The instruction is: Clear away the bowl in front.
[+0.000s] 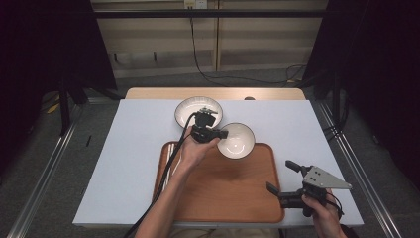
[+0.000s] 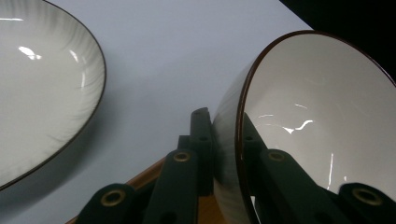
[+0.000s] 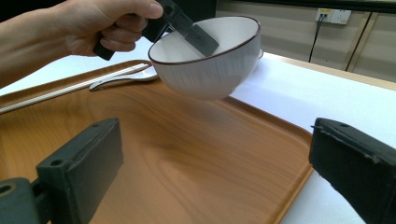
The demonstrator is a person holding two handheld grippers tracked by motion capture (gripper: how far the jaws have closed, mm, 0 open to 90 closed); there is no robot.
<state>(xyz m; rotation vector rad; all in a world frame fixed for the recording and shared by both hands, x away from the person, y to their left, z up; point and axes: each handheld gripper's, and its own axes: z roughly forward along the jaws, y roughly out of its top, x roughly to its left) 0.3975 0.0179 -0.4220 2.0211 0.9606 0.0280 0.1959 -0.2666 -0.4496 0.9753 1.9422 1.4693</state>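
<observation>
Bowl (image 1: 236,140) tilted, mouth seemingly rightward, left gripper (image 1: 224,134) clamping rim

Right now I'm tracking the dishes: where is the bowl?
In the high view the bowl hangs over the tray's far right corner, its rim clamped by the left gripper, just right of the plate.
</observation>
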